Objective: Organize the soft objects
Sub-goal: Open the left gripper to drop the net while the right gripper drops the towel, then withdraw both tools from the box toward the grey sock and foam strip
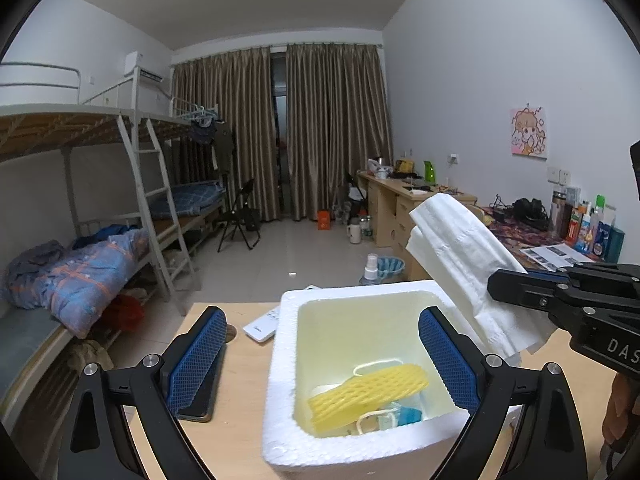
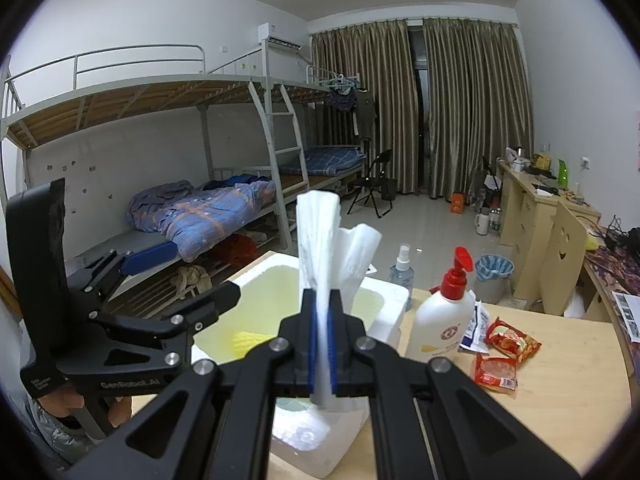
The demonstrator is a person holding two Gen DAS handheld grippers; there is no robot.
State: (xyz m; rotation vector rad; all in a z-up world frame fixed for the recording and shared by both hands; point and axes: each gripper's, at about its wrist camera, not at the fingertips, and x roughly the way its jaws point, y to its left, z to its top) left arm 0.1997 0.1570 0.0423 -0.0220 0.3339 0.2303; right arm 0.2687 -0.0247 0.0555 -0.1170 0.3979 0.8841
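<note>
Right wrist: right gripper (image 2: 322,354) clamps tissue (image 2: 320,236); left gripper (image 1: 322,360) wide over foam box (image 1: 280,412).

Yellow mesh sleeve (image 1: 368,394), white foam box (image 1: 280,380)

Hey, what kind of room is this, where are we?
Likely a shared dorm room: metal bunk beds with bedding along one wall, study desks along the other, and clothes hanging off a bed rail.

1 foam box (image 1: 280,384), 1 yellow foam net (image 1: 368,394), 1 folded tissue (image 1: 460,256), 2 snack packets (image 2: 512,338), 1 pump bottle (image 2: 444,316), 1 spray bottle (image 2: 401,270)
</note>
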